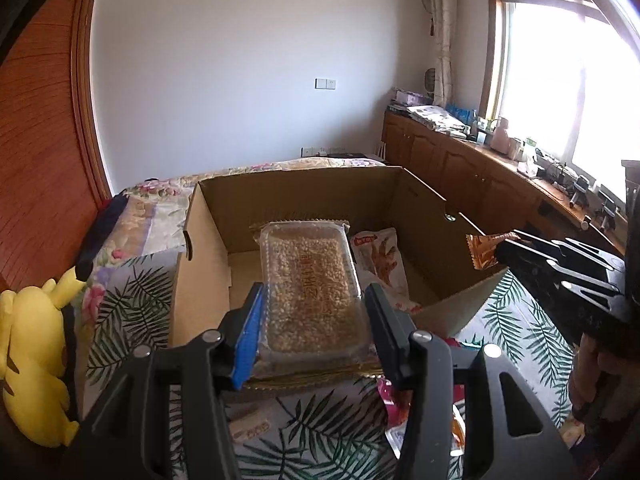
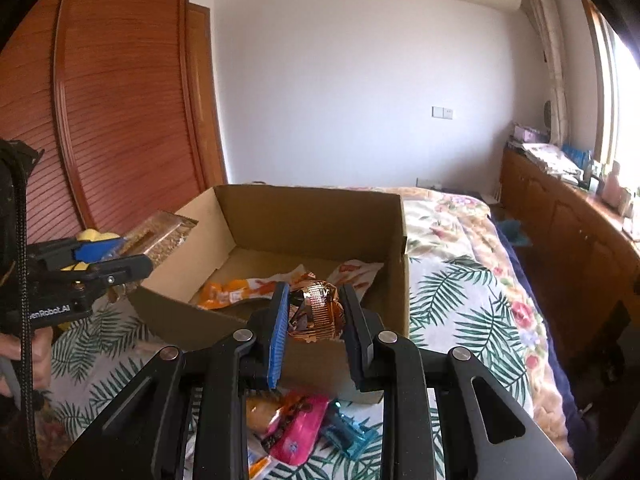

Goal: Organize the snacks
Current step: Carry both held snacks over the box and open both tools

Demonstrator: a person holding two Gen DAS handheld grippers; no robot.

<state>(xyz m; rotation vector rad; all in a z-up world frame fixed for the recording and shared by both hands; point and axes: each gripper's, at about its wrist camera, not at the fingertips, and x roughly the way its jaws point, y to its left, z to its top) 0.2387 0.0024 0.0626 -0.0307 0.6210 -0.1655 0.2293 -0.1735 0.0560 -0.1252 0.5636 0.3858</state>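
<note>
Two snacks are held above an open cardboard box [image 1: 304,196] that sits on a bed with a palm-leaf cover [image 2: 460,292].

The left gripper [image 1: 316,312] clamps a clear tray of puffed grain [image 1: 310,284] by its long sides, the blue pad [image 1: 250,332] pressing one side and the black finger the other. The tray tilts forward over the near wall of the box, with its far end reaching above the box floor. In the right wrist view the same tray [image 2: 160,236] shows at the box's left corner.

The right gripper [image 2: 314,312] is closed on a crinkled copper-foil packet [image 2: 318,312], held over the near wall of the box. In the left wrist view that packet [image 1: 484,248] pokes over the right wall.

Inside the box lie a white packet with a red and orange print [image 1: 380,260] and an orange packet [image 2: 228,292], both flat on the floor.

On the cover in front of the box, under the grippers, lie more snacks: a pink packet [image 2: 300,428], a teal one [image 2: 348,436] and a yellow-orange one [image 2: 260,416].

A yellow plush toy [image 1: 32,360] lies left of the box. A hand [image 2: 28,356] grips the left tool's handle. Behind stand a wooden wardrobe [image 2: 120,100], a white wall, and a cluttered wooden cabinet [image 1: 480,168] under a bright window.
</note>
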